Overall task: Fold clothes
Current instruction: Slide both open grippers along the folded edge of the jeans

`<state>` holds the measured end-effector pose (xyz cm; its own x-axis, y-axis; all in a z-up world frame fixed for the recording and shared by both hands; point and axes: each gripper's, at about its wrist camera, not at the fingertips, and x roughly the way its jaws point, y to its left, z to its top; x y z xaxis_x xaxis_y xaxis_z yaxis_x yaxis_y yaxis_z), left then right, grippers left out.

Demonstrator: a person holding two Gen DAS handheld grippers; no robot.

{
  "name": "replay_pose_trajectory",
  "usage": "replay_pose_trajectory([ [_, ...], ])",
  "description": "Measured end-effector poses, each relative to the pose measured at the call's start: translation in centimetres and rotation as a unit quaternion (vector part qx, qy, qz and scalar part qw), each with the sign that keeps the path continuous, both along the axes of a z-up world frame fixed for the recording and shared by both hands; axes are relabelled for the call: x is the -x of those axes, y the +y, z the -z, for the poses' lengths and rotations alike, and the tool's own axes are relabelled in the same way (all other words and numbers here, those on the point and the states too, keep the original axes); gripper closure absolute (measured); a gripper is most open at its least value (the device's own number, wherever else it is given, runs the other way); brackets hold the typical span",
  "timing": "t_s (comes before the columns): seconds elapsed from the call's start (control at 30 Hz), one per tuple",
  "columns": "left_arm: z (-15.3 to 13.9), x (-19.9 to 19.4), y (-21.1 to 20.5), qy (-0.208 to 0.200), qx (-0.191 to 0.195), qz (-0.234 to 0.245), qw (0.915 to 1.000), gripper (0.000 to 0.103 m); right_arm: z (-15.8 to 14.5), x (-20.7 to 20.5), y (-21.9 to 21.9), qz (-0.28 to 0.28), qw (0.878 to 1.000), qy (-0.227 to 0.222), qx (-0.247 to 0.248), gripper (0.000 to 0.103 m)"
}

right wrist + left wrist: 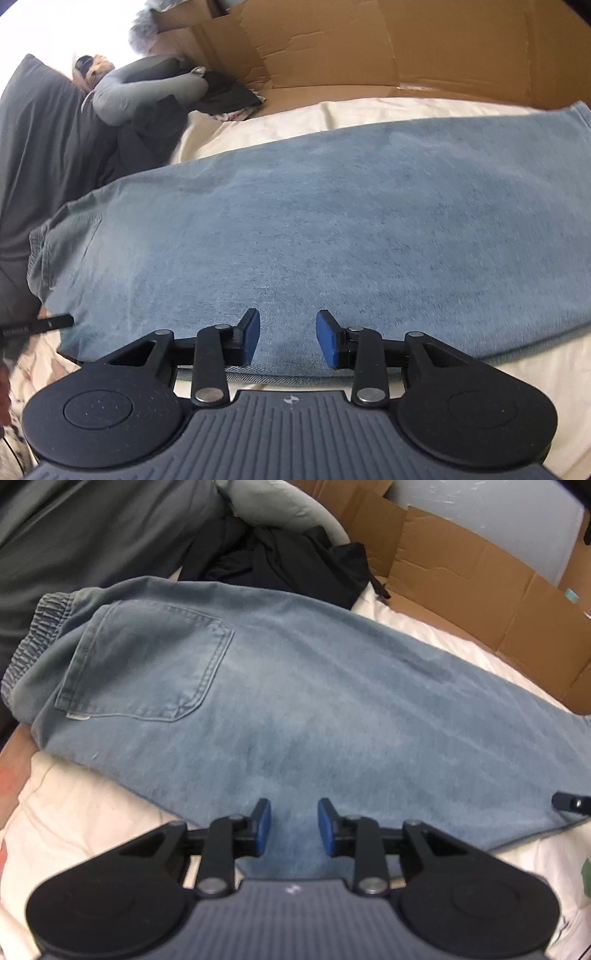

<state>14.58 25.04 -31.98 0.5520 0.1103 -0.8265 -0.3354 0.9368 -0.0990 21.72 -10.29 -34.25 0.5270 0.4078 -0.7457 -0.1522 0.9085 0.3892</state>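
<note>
Both tools hang released over the near edge of the jeans point(314, 686): the left tool point(294, 827) has its blue pads parted with only denim showing beneath the gap, and the right tool point(288, 339) stands the same way, nothing pinched. Jeans lie flat on the bed point(92, 812), already halved leg on leg, back pocket point(147, 664) up and waistband point(26, 653) toward the dark pillow point(74, 524); the hem end reaches toward the cardboard point(332, 48). Next, I judge, comes folding hem to waist. To do it well, each tool should bite both layers at the hem corners, lift together, and carry level so the legs stay aligned. Soft bedding may let the fabric drag and skew.
</note>
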Motion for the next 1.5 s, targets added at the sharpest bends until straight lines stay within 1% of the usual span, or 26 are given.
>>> replay_pose_trajectory([
  [0.1,0.5,-0.8,-0.1,0.007,0.003,0.000,1.0000,0.073,0.1,-0.7,0.3,-0.006,1.000,-0.003,0.022,0.062],
  [0.27,1.9,-1.5,-0.1,0.029,0.012,-0.007,0.9995,0.073,0.5,-1.9,-0.2,0.000,0.998,0.003,0.064,0.062],
  [0.37,2.5,-1.5,-0.6,0.044,0.001,0.006,0.9990,0.073,0.9,-1.6,0.2,-0.028,0.996,0.001,0.090,0.062],
  [0.47,2.7,-1.2,-1.0,0.048,-0.009,0.016,0.9987,0.073,1.0,-0.7,0.7,-0.048,0.992,-0.004,0.119,0.062],
  [0.6,2.7,-1.1,-1.2,0.050,-0.018,0.023,0.9983,0.073,1.1,0.2,0.4,-0.047,0.992,-0.005,0.118,0.062],
  [0.7,2.8,-0.9,-1.5,0.049,-0.030,0.036,0.9977,0.073,1.1,0.8,0.4,-0.057,0.990,-0.014,0.126,0.062],
  [0.83,2.9,-0.9,-1.4,0.045,-0.033,0.046,0.9974,0.073,1.0,1.5,0.4,-0.069,0.988,-0.025,0.136,0.062],
  [0.9,2.7,-0.8,-1.4,0.046,-0.030,0.045,0.9975,0.073,1.0,1.6,0.6,-0.073,0.986,-0.028,0.144,0.062],
  [1.0,2.0,-0.9,-1.1,0.047,-0.013,0.032,0.9983,0.073,1.0,1.6,0.7,-0.071,0.986,-0.025,0.146,0.062],
  [1.07,1.4,-0.9,-0.5,0.043,0.001,0.022,0.9988,0.073,0.9,1.5,0.6,-0.071,0.987,-0.023,0.144,0.061],
  [1.17,0.4,-1.2,1.0,0.033,-0.001,0.010,0.9994,0.073,0.9,1.6,0.4,-0.077,0.987,-0.021,0.141,0.061],
  [1.33,-1.2,-2.2,5.2,0.022,-0.037,-0.023,0.9988,0.073,1.0,1.6,0.4,-0.078,0.987,-0.019,0.139,0.061],
  [1.43,-2.1,-2.4,8.0,0.024,-0.068,-0.046,0.9963,0.073,1.0,1.6,0.5,-0.077,0.987,-0.018,0.141,0.061],
  [1.5,-2.9,-2.4,9.7,0.015,-0.084,-0.064,0.9943,0.073,1.0,1.6,0.5,-0.077,0.987,-0.018,0.140,0.061],
])
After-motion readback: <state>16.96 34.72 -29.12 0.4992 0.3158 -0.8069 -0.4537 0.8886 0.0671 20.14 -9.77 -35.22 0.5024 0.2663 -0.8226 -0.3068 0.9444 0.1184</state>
